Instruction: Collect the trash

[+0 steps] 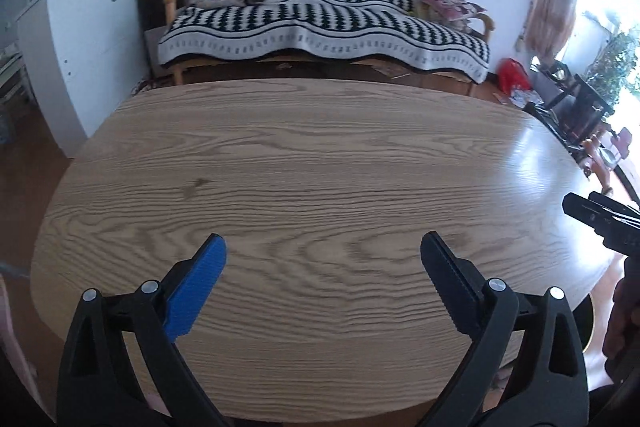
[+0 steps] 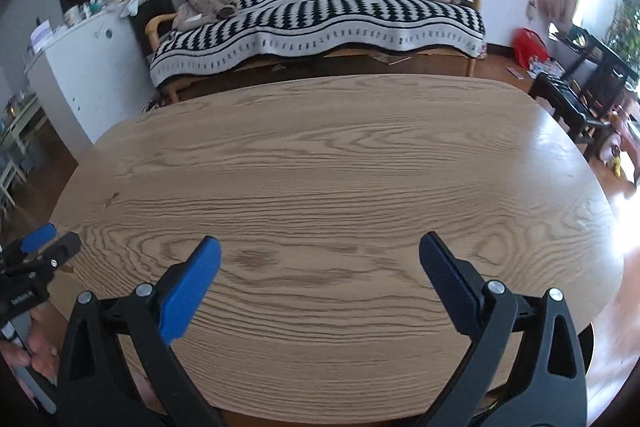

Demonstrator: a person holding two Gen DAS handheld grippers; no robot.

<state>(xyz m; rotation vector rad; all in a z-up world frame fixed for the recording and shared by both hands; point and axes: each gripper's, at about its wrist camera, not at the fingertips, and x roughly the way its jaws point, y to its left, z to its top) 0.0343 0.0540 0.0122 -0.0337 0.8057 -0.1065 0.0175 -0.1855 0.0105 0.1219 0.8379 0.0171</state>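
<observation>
Across the lower half of both views, a wooden table (image 1: 304,163) with a rounded edge is seen, its grained top bare in both wrist views. No trash can be made out on it; where the trash lies cannot be told from these views.

At the bottom of the left wrist view, the left gripper (image 1: 323,247) is held spread wide above the near part of the table, with nothing between its jaws. One blue pad (image 1: 196,287) is seen at lower left and a dark pad (image 1: 448,283) at lower right. At the right edge of that view, the right gripper (image 1: 600,219) is partly seen, beside a hand (image 1: 622,319).

At the bottom of the right wrist view, the right gripper (image 2: 320,247) is likewise spread wide and empty over the table (image 2: 320,155). At the left edge, the left gripper (image 2: 44,247) is glimpsed, with a hand (image 2: 36,347) on its handle below.

Beyond the table, at upper centre, a sofa (image 1: 320,23) covered by a black-and-white throw is seen against the wall. A white cabinet (image 1: 80,43) with clutter on top is placed at upper left. A red bag (image 1: 514,75) is seen on the floor at upper right, near a dark chair (image 1: 580,107) and bright light at the right edge.
</observation>
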